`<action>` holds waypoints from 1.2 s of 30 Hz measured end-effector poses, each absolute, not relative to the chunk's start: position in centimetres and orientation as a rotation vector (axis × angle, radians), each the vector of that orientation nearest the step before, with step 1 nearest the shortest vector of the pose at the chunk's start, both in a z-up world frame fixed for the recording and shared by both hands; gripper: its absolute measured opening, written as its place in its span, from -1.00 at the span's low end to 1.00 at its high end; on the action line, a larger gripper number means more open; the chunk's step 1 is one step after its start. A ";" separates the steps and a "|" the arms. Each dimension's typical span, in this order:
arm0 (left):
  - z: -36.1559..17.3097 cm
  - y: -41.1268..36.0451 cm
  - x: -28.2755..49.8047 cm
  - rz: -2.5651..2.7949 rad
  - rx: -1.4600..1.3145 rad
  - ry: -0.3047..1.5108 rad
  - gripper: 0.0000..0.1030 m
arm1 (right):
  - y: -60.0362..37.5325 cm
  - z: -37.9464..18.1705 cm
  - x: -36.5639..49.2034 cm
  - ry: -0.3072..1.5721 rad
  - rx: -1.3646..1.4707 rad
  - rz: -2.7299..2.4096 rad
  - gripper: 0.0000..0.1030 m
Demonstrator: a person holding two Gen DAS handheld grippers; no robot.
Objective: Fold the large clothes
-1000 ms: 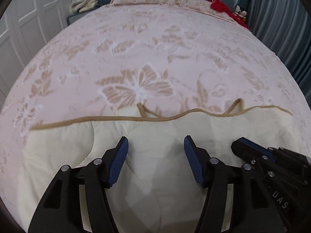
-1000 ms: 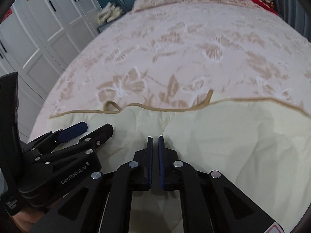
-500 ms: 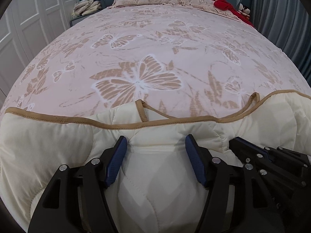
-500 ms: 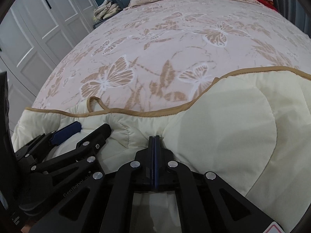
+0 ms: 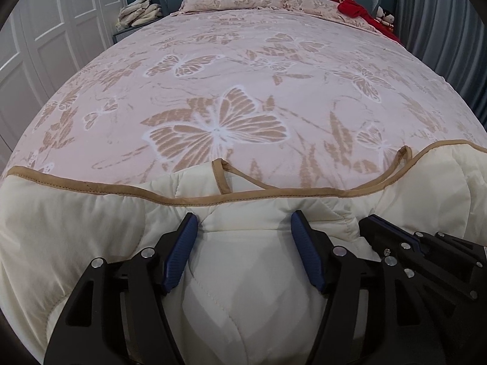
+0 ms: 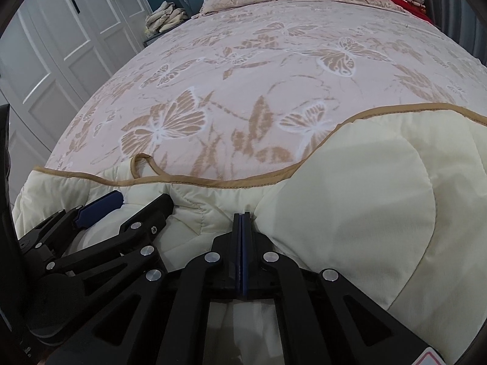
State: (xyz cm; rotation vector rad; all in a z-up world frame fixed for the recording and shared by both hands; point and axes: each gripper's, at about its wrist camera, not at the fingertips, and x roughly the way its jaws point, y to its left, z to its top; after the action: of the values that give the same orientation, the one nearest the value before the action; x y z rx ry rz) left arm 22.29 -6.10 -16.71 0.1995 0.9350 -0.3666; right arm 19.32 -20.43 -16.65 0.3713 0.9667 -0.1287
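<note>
The cream quilted garment (image 5: 91, 228) lies at the bed's (image 5: 243, 76) near end, tan-trimmed edge toward 12 o'clock. The left gripper (image 5: 243, 234) is spread over a puffed fold. At 3 o'clock, the right gripper (image 6: 242, 222) is pressed together, pinching the garment.

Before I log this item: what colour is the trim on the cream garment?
Tan trim edges the cream garment; clearest in the left wrist view.

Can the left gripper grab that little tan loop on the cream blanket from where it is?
Probably yes. The left gripper is open, and the tan loop lies just ahead of its fingertips on the cream blanket, with nothing covering it. The right gripper is off to the side.
</note>
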 end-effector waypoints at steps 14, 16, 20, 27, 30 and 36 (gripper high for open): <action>-17.1 -6.2 22.3 -0.339 0.201 0.906 0.16 | -19.9 -16.8 19.4 0.946 0.354 -0.151 -1.00; -17.2 -6.3 22.4 -0.326 0.204 0.898 0.16 | -19.8 -16.9 19.5 0.939 0.348 -0.160 -1.00; -16.8 -6.4 22.5 -0.322 0.208 0.905 0.17 | -20.0 -16.7 19.5 0.935 0.355 -0.157 -1.00; -9.5 1.2 20.9 -0.271 0.000 0.914 0.65 | -21.0 -11.9 16.8 0.954 0.452 -0.184 -0.35; -6.3 7.4 18.0 -0.209 -0.073 0.892 0.81 | -20.2 -8.3 12.8 0.875 0.461 -0.144 -0.02; -9.6 19.2 13.4 -0.032 -0.364 1.067 0.85 | -15.3 -8.0 9.0 0.945 0.400 -0.057 -0.16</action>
State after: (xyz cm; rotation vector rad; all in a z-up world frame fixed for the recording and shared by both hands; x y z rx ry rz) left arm 13.40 19.22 -9.61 -0.3637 1.0672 -0.0318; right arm 9.01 -15.29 -8.02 0.4002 0.9447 -0.0565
